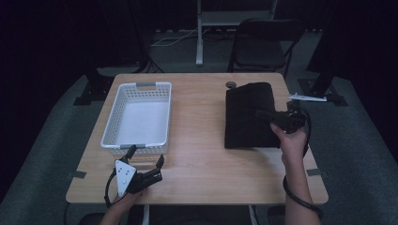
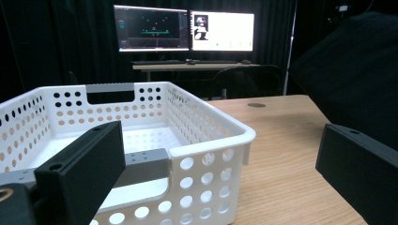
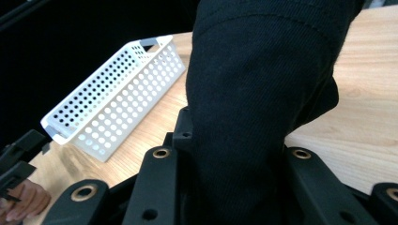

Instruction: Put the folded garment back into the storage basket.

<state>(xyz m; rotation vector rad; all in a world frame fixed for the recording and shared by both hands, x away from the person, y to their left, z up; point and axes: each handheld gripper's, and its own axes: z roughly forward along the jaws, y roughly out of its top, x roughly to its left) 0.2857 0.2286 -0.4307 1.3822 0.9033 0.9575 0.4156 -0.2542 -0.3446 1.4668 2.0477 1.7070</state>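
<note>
A folded black cloth (image 1: 246,117) lies on the right half of the wooden table (image 1: 197,159). My right gripper (image 1: 263,115) comes in from its right edge and is shut on it. In the right gripper view the dark fabric (image 3: 258,84) rises from between the jaws of my right gripper (image 3: 230,173), bunched and held above the tabletop. A white perforated basket (image 1: 112,117) stands empty at the left. My left gripper (image 1: 147,154) hovers just in front of the basket's near wall, open, with nothing between its fingers. The left gripper view shows the basket's near corner (image 2: 206,136) and the cloth (image 2: 356,70) at the right.
A small dark round disc (image 1: 230,85) sits on the table behind the cloth. Beyond the far edge stand a black folding chair (image 1: 263,44) and a stand leg (image 1: 200,42). Monitors (image 2: 183,30) glow on a desk in the background.
</note>
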